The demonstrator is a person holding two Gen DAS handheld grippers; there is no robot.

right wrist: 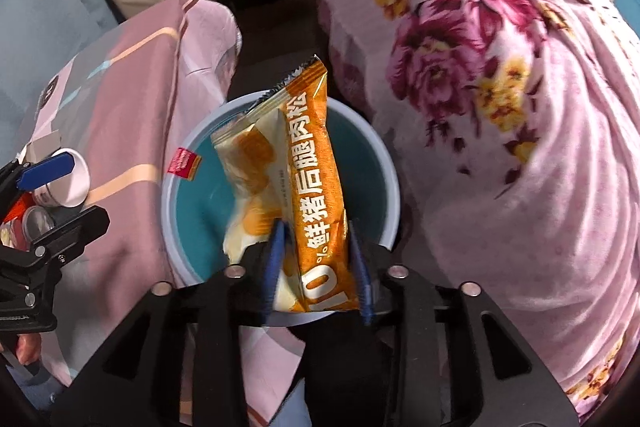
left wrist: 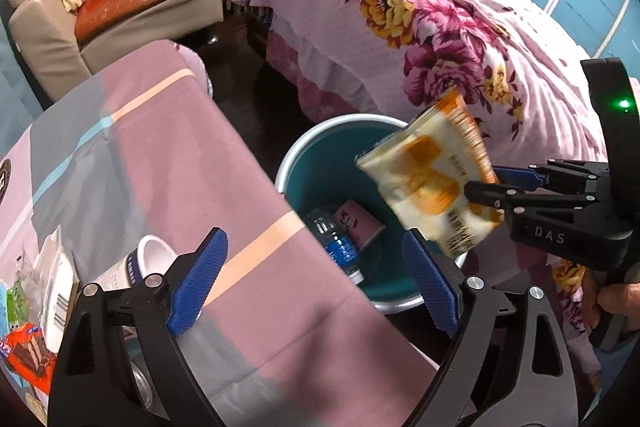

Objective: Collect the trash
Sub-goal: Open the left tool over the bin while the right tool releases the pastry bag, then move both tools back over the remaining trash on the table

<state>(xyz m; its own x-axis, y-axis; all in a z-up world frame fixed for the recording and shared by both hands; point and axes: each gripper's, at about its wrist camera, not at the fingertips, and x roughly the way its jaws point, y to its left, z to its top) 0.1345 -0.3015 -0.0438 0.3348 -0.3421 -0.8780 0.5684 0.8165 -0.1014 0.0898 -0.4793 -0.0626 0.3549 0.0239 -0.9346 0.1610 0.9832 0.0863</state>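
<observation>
The right gripper pinches an orange snack packet above the teal trash bin. The left gripper is wide apart, holding nothing, near the table edge. If dropped crooked, the packet might catch the rim and slide onto the floor.

Your two grippers are matte black frames with silver screws, ridged blue finger pads, white "DAS" lettering and a green light.

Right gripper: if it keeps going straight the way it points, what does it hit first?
Probably the trash bin: the right gripper, shut on the snack packet, points into the bin's open mouth. Depth is unclear.
</observation>
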